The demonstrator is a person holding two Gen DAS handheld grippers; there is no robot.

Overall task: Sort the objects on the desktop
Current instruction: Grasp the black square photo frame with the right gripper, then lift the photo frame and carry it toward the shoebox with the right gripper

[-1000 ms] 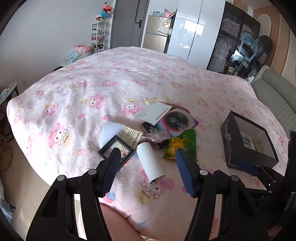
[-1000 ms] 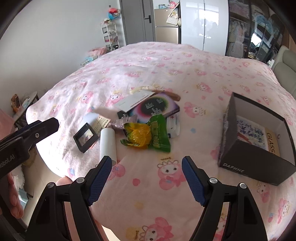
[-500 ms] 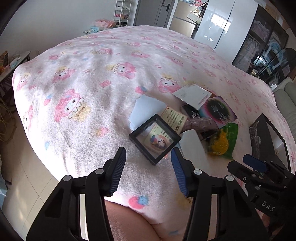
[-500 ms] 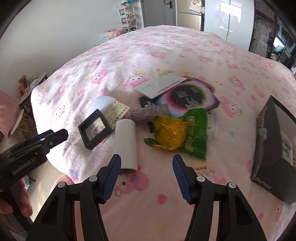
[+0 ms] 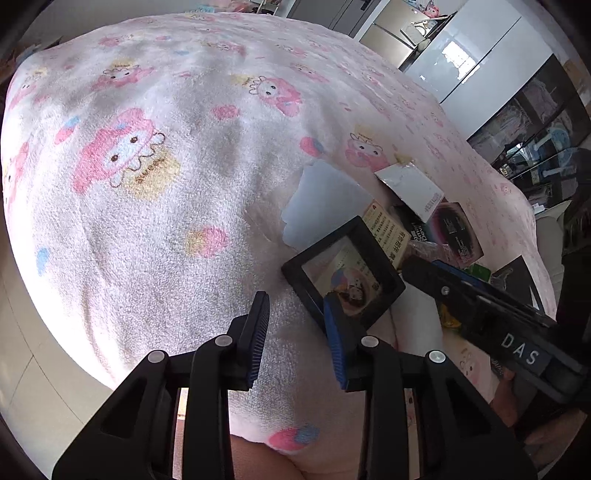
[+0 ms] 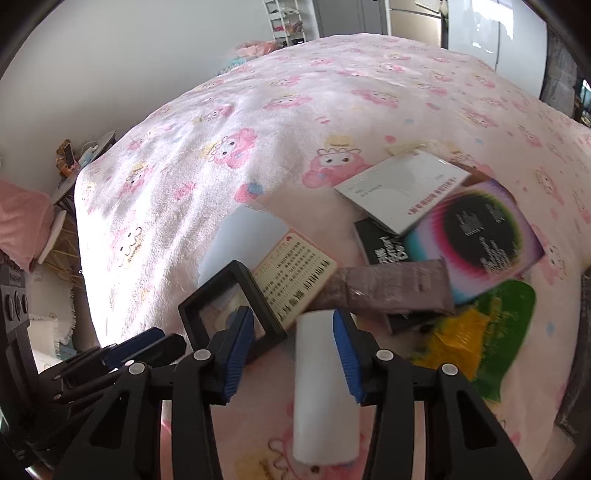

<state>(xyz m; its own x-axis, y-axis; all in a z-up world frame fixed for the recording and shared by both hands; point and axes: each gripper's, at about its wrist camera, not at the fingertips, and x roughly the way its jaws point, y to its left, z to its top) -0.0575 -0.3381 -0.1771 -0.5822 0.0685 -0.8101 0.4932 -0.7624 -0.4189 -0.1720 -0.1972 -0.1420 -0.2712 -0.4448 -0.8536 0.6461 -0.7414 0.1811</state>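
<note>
Closely, right gripper (image 6: 291, 332) closing, unclenched astride white tube (image 6: 325, 384), black frame (image 6: 229, 306) crowding left gripper (image 5: 295, 325), closing, empty.

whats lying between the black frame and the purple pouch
In the right wrist view, a cream printed card lies between the black frame and the purple pouch, one edge by the frame and its far corner touching the pouch.

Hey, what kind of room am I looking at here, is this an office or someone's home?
Most likely a home bedroom. The items lie on a bed covered by a fluffy pink cartoon-print blanket, with glossy white wardrobe doors behind it and a white wire storage rack by the wall.
</note>
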